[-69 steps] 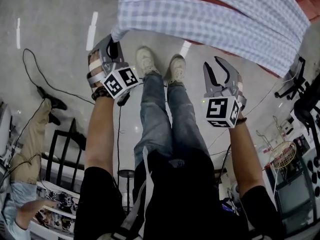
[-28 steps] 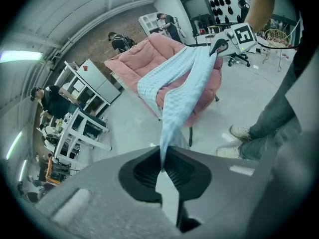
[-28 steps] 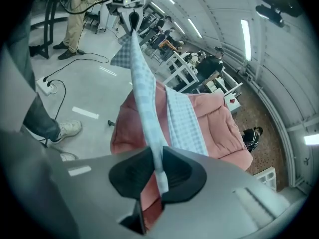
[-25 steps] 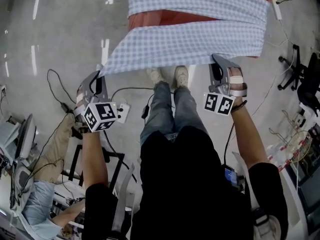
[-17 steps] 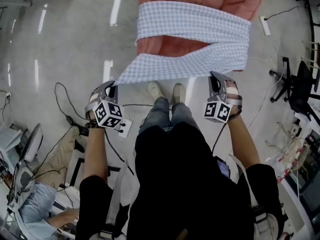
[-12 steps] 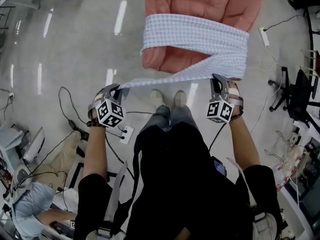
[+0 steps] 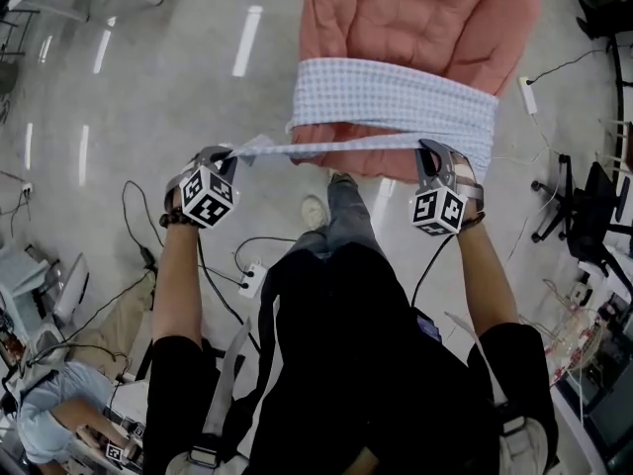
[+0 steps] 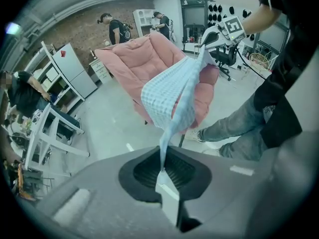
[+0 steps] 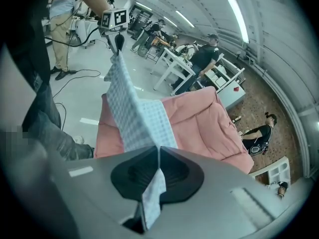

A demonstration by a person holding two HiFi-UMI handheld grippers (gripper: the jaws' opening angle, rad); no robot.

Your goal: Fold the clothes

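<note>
Light came evenly and brightly from overhead: ceiling strips [image 9: 238, 14] showed in the right gripper view, and their glare streaked the glossy floor [image 7: 178, 87] in the head view. Shadows were faint and soft. Both gripper views bent strongly toward dark, rounded corners. The checks of the cloth [image 8: 167, 91] were sharp; the nearest foreground was blurred.

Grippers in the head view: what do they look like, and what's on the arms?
The left gripper and right gripper match: grey curved two-jaw bodies, black ribbed pads, each with a white cube bearing black square markers. Arms bare below short black sleeves; dark bands at the wrists.
</note>
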